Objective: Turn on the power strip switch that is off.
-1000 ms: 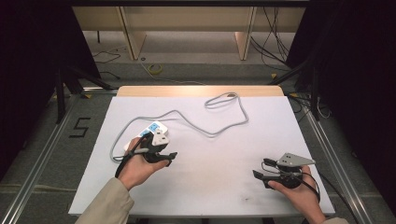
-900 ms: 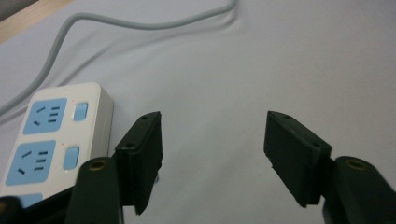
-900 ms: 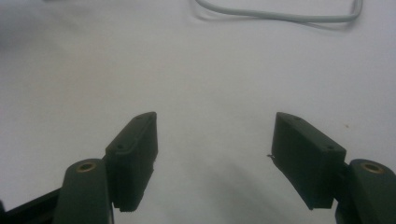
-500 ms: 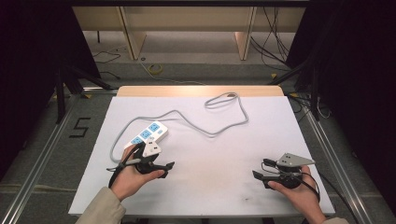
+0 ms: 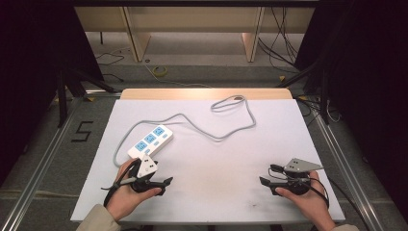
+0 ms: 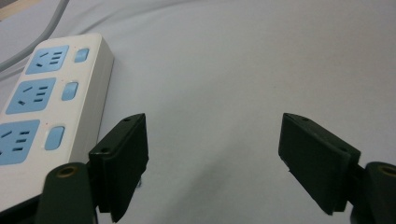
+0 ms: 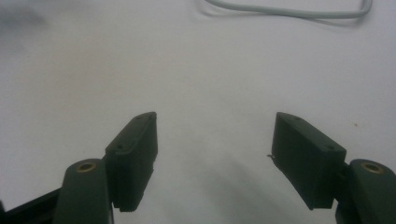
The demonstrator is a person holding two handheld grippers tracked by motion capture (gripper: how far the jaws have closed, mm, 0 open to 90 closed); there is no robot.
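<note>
A white power strip (image 5: pixel 150 141) with blue sockets lies on the white table (image 5: pixel 216 159), left of centre; its grey cable (image 5: pixel 226 122) loops toward the far edge. In the left gripper view the power strip (image 6: pixel 51 107) sits just left of my left jaw, apart from it. My left gripper (image 5: pixel 166 182) rests on the table near the front left, just below the strip, jaws wide open (image 6: pixel 212 161) with nothing between them. At the front right, my right gripper (image 5: pixel 263 181) is open (image 7: pixel 215 156) over bare table, holding nothing. The cable (image 7: pixel 289 11) crosses the top of the right gripper view.
Beyond the table's far wooden edge (image 5: pixel 207 93) are a concrete floor, wooden furniture legs (image 5: pixel 137 43) and loose cables (image 5: pixel 159 71). A metal rail (image 5: pixel 43 159) runs along the left side, beside a "5" marked on the floor (image 5: pixel 82 131).
My left gripper has drawn back toward the front edge, away from the power strip it was over. The strip now lies fully uncovered. The right gripper has stayed put.
</note>
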